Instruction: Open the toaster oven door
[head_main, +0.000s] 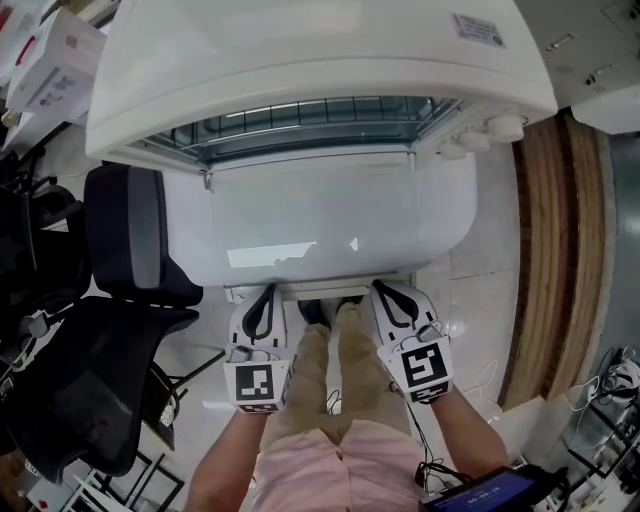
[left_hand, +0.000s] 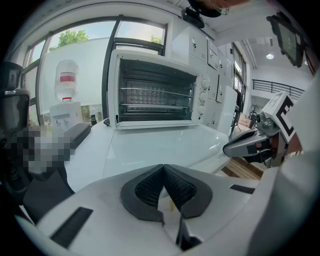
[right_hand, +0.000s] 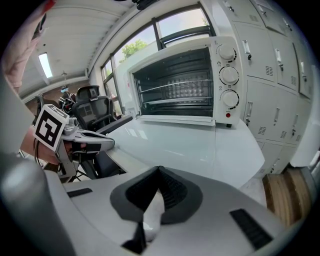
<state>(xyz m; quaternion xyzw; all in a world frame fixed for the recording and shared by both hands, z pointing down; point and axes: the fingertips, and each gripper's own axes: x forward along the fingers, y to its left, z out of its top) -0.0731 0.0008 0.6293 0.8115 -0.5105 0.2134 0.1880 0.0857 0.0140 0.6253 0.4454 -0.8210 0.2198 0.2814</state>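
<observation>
The white toaster oven (head_main: 300, 50) stands at the far side of a white table (head_main: 320, 225). Its door (left_hand: 155, 124) is folded down flat in front of the opening, and the wire racks (right_hand: 175, 90) inside show plainly. Three knobs (right_hand: 228, 75) line its right side. My left gripper (head_main: 268, 292) and right gripper (head_main: 385, 290) rest side by side at the table's near edge, well short of the oven. Both are shut with nothing between the pads. The left gripper's (left_hand: 163, 167) view and the right gripper's (right_hand: 159, 170) view both face the oven.
Two black office chairs (head_main: 130, 240) stand left of the table. A water dispenser (left_hand: 66, 95) is by the window. White lockers (right_hand: 280, 75) line the right wall. A wooden strip (head_main: 545, 250) runs along the floor at right. The person's legs (head_main: 335, 370) are under the near edge.
</observation>
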